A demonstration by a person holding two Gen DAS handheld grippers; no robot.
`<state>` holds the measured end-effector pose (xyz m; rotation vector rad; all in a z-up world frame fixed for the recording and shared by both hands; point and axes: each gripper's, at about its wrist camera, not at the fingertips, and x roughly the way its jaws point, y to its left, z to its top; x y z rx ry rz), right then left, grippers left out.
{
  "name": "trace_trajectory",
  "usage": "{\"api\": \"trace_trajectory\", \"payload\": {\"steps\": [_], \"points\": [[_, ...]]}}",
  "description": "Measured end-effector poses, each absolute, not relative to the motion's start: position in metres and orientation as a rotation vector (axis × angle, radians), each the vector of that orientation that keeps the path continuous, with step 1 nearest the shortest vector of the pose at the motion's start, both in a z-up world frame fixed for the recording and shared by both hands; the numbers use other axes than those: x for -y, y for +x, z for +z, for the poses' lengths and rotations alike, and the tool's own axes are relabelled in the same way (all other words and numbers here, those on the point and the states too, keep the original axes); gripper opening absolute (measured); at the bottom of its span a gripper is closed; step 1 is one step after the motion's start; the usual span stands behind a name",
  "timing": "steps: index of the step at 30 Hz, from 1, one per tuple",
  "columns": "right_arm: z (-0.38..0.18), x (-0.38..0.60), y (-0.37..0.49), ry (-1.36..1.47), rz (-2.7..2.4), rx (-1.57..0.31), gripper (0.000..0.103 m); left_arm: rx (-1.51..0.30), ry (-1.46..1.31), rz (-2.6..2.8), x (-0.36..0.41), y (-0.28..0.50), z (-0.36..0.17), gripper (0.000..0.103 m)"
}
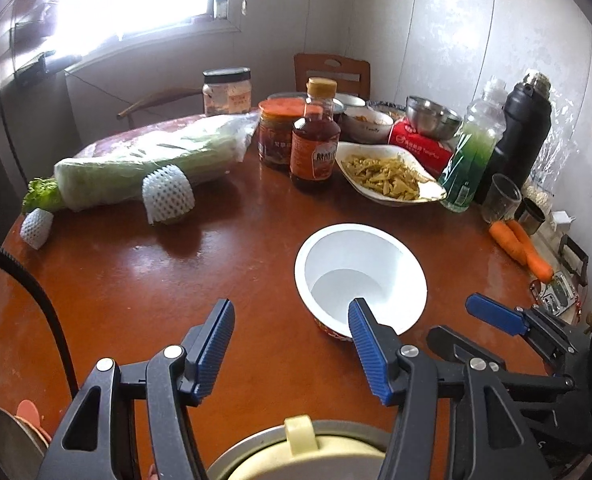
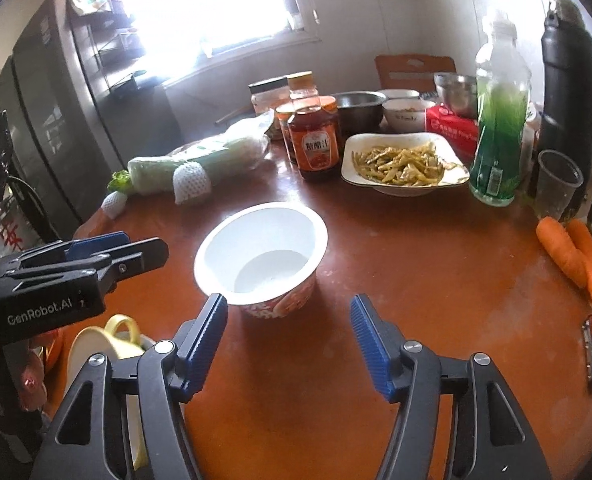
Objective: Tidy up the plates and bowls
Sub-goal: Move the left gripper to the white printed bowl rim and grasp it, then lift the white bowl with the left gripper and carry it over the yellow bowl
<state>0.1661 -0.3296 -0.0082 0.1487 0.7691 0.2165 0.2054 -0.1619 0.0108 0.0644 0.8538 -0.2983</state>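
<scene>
A white paper bowl with a red printed outside stands upright and empty on the brown round table; it also shows in the right wrist view. My left gripper is open and empty, its right finger in front of the bowl's near rim. My right gripper is open and empty just short of the bowl. A white plate of food, steel bowls and a white bowl sit at the back. A yellow cup in a bowl lies below the left gripper.
A wrapped cabbage lies at the left. Sauce jars and a bottle, a green bottle, a black flask, cups and carrots crowd the back and right. A chair stands behind.
</scene>
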Motion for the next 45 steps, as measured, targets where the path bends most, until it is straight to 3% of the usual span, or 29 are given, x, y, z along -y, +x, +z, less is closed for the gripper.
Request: {"api": "trace_trajectory", "payload": {"steps": [25,41,45], "points": [[-0.028,0.324,0.222,0.108,0.243,-0.821,0.064,-0.979,0.034,-0.321,0.171,0.254,-0.014,0.059],[-0.030,0.318,0.223,0.094,0.282,-0.821,0.053,-1.044,-0.041,-0.398,0.176,0.259,-0.025,0.059],[-0.029,0.314,0.221,0.085,0.290,-0.820,0.051,-1.073,-0.089,-0.440,0.177,0.260,-0.029,0.049]]}}
